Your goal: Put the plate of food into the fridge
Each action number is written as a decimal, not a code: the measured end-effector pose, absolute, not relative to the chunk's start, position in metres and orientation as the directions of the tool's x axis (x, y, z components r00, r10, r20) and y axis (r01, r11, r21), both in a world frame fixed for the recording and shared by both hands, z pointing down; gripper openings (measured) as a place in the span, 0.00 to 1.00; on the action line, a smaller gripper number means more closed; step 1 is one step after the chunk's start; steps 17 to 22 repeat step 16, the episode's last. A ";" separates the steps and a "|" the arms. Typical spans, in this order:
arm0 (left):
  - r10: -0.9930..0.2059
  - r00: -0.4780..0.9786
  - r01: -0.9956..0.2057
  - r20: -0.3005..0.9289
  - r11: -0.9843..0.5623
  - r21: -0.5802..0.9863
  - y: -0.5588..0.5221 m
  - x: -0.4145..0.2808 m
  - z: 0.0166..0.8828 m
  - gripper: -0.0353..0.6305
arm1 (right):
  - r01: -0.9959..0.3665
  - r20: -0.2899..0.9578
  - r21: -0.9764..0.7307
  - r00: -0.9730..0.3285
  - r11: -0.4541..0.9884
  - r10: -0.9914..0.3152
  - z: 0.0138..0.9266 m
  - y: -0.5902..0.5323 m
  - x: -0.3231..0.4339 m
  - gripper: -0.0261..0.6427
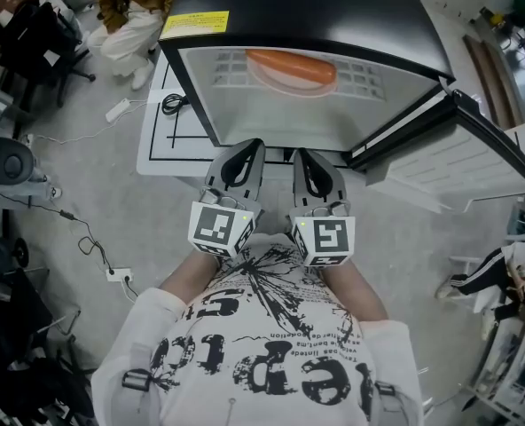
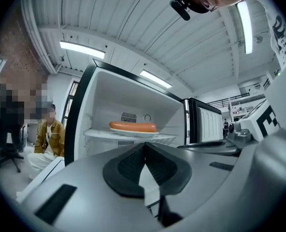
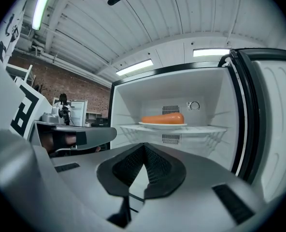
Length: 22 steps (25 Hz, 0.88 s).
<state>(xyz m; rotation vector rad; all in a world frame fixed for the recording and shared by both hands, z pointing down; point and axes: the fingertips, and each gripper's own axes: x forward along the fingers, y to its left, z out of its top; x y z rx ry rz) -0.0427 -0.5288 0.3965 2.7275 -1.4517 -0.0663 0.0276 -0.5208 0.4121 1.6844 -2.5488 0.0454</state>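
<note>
Grey floor (image 1: 85, 131) surrounded the open fridge (image 1: 316, 7); the plate (image 1: 271, 82) already sat on its shelf (image 1: 382, 82) at twelve o'clock. Left tool (image 1: 250, 147) and right tool (image 1: 303, 154) were closed, empty; shutting the door (image 1: 458, 162) probably remained.

White T-shirt (image 1: 271, 362) with black print; grey left gripper (image 1: 254, 144) and right gripper (image 1: 299, 153) carry marker cubes (image 1: 220, 229)

The fridge (image 1: 333, 7) stands open, its door (image 1: 458, 167) swung wide to the right, so the way in from the front is free. Inside, the plate (image 3: 162, 125) fills the middle of the wire shelf (image 3: 208, 128); bare shelf lies on both sides, with open room above.
</note>
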 end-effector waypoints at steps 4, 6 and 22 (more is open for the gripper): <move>-0.825 0.564 -0.824 -0.026 -0.565 0.049 -0.529 -0.038 0.394 0.06 | -0.923 0.083 0.015 -0.383 0.385 -0.920 0.413 -0.522 0.029 0.04; -0.820 0.572 -0.818 -0.025 -0.572 0.055 -0.528 -0.037 0.394 0.06 | -0.924 0.078 0.011 -0.381 0.383 -0.921 0.412 -0.522 0.030 0.04; -0.804 0.594 -0.803 0.014 -0.592 0.067 -0.532 -0.029 0.404 0.06 | -0.920 0.084 0.026 -0.387 0.390 -0.918 0.413 -0.523 0.030 0.04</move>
